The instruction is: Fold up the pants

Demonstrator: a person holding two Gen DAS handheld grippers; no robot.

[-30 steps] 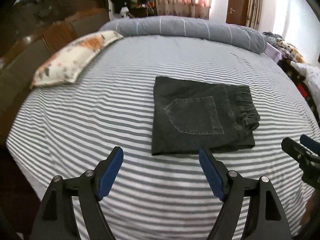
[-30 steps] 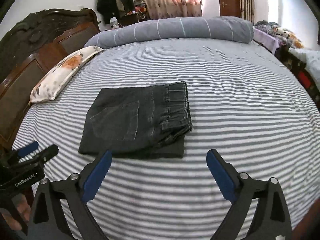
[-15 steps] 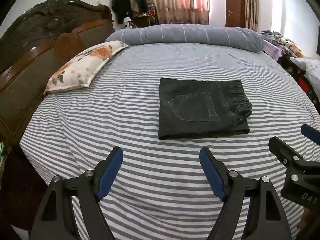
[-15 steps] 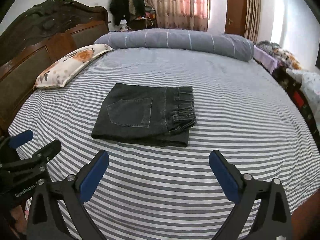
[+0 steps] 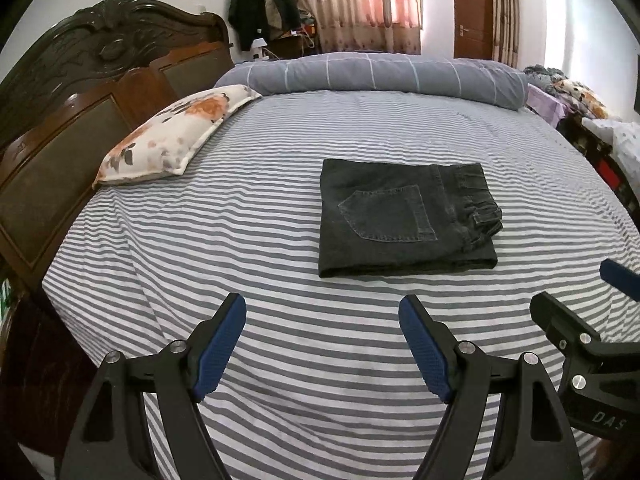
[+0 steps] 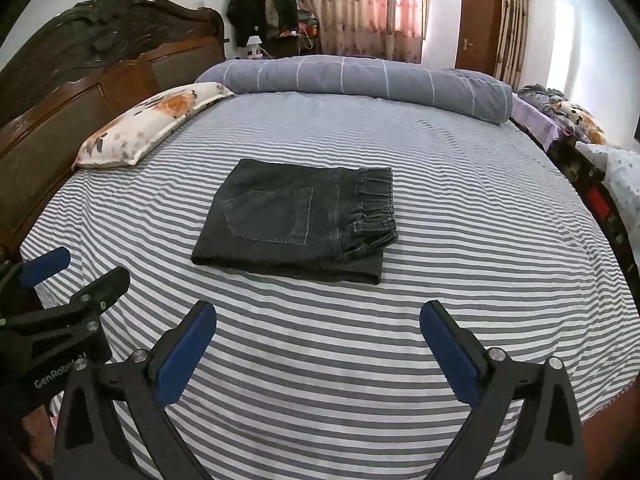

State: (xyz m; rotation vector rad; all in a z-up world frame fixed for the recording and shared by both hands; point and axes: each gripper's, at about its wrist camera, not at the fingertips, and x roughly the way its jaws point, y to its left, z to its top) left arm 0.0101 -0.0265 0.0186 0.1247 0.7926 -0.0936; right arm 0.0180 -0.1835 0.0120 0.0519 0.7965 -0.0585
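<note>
Charcoal denim pants (image 5: 404,220), folded into a neat rectangle, back pocket upward, elastic waistband bunched at the right edge. Flat on the striped bed (image 5: 280,320), well right of the floral pillow (image 5: 176,136) and short of the grey bolster (image 5: 372,72). Left tongs (image 5: 322,342) and right tongs (image 6: 318,346) wide apart, empty, hovering nearer than the pants.

Light: you've got daylight through the curtains (image 5: 372,4) behind the bed (image 5: 280,184), even and fairly bright.
Glare: wall right of the curtains is blown out.
Shadows: soft; headboard (image 6: 72,80) left of the bed reads dark.
Focus: sharp, no motion blur.
Distortion: heavy fisheye, bed bulges, your corners are black.
</note>
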